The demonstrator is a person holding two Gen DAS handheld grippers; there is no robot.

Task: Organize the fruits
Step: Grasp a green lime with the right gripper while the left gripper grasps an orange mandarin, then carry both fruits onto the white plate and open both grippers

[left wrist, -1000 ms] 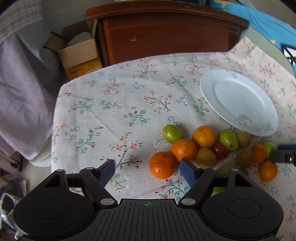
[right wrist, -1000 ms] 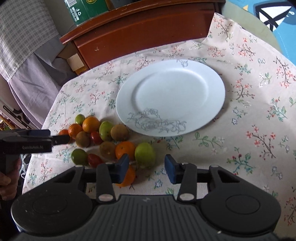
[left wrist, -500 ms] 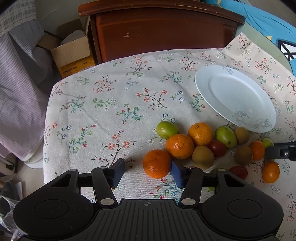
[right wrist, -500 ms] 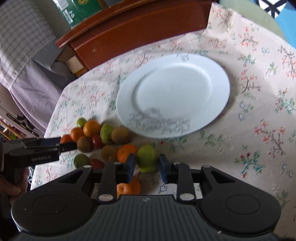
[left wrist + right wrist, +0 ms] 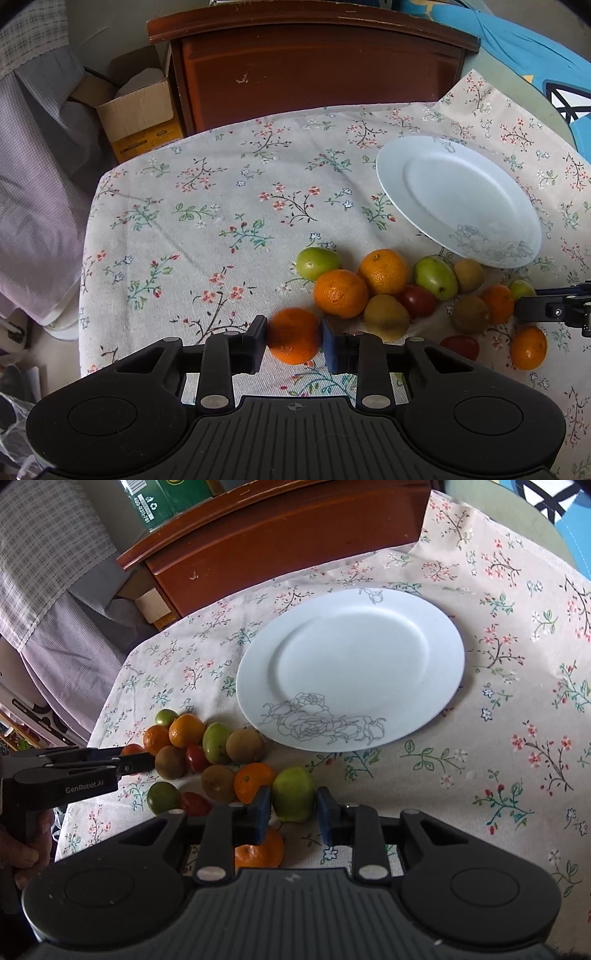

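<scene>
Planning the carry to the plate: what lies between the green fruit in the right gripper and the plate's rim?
Only bare floral tablecloth separates green fruit from plate, per the right wrist view.

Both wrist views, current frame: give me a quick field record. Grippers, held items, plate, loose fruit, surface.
left gripper: jaws have just closed, pads pressing an orange on both sides
right gripper: shut on a green fruit
plate: white with a grey rose drawing, nothing on it
loose fruit: cluster of oranges, green fruits, brown kiwis and small red fruits lying on the cloth beside the plate
nearest neighbour of right grip: an orange touching the green fruit's left side
surface: floral tablecloth
</scene>
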